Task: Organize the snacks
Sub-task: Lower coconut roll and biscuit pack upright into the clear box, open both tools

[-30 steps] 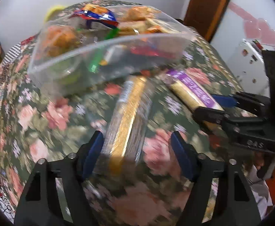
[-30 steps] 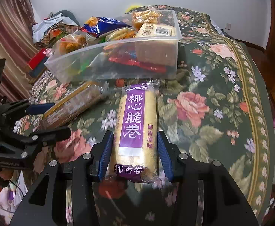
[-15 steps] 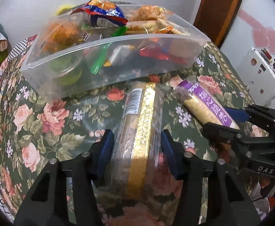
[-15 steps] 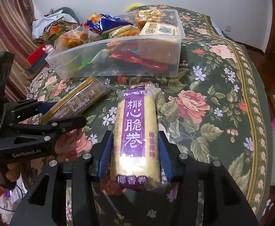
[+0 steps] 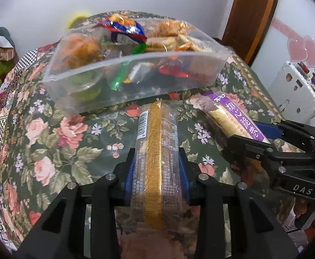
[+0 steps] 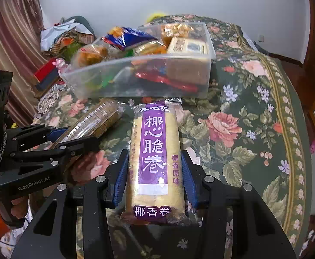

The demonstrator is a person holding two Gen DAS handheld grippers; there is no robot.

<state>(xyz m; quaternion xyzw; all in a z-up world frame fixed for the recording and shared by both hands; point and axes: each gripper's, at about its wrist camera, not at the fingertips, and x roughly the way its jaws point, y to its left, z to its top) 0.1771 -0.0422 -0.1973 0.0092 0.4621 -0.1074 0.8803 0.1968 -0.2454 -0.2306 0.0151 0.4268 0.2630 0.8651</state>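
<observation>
Since a second ago your left hand-held gripper has drawn its jaws in from wide apart, and the blue pads now press both sides of the clear biscuit pack with the gold strip; back then that pack lay loose between open jaws. The pack has not changed its spot on the floral worktop, its far end just short of the clear plastic bin. Your right hand-held gripper shows no such change: it was clamped on the purple-labelled coconut roll pack a second ago and is clamped on it now, the pack sitting a little nearer the camera than before.

Both hand-held grippers point forward and downward at the worktop, side by side, each with its pack running lengthwise away from you toward the bin. In the left wrist view the right one comes in from the right edge, angled toward the bin; in the right wrist view the left one comes in from the left edge, with a hand wrapped round its handle. The bin stands just beyond both packs, already filled with mixed snacks, among them a blue bag and a boxed cake.
</observation>
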